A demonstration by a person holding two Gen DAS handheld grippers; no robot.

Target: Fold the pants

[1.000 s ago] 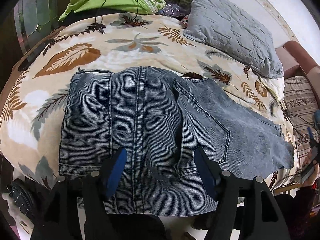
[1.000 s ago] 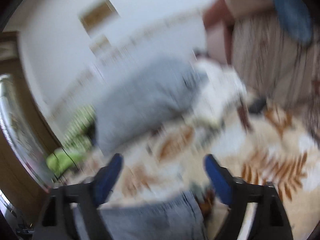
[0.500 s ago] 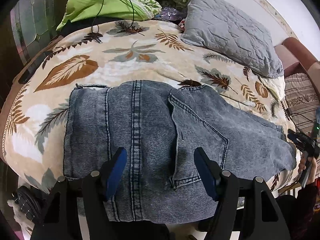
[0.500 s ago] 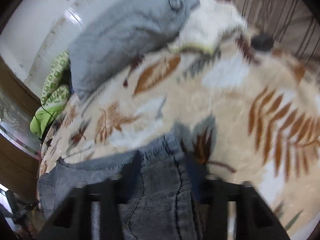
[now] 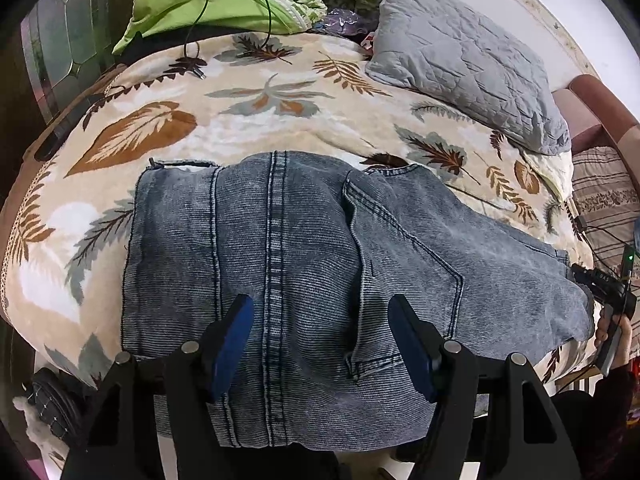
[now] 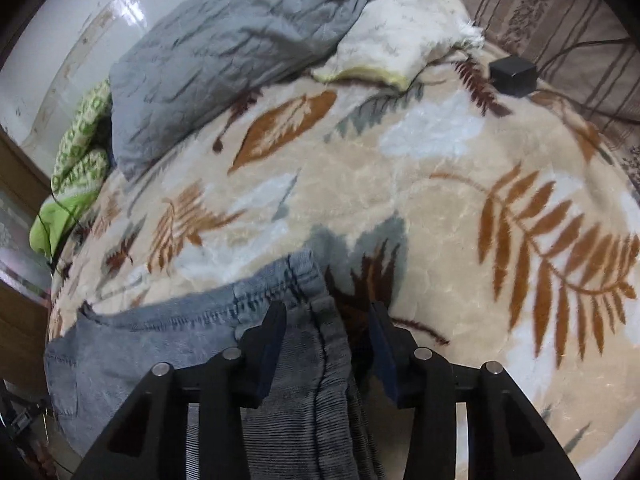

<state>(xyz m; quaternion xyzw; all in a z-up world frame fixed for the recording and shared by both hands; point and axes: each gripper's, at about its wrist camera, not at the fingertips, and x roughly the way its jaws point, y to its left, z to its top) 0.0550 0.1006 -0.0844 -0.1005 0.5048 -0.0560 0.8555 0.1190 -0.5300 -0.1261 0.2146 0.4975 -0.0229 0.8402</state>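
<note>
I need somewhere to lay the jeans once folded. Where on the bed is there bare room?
Bare blanket lies between the jeans and the green bedding, and right of the hem, below the black box. The gray pillow crowds the far corner.

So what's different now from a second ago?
The right gripper swung down from facing the wall and pillow to the jeans; their hem edge now lies between its jaws, which are opening slightly. The left gripper stayed open over the jeans, which still lie flat on the blanket.
</note>
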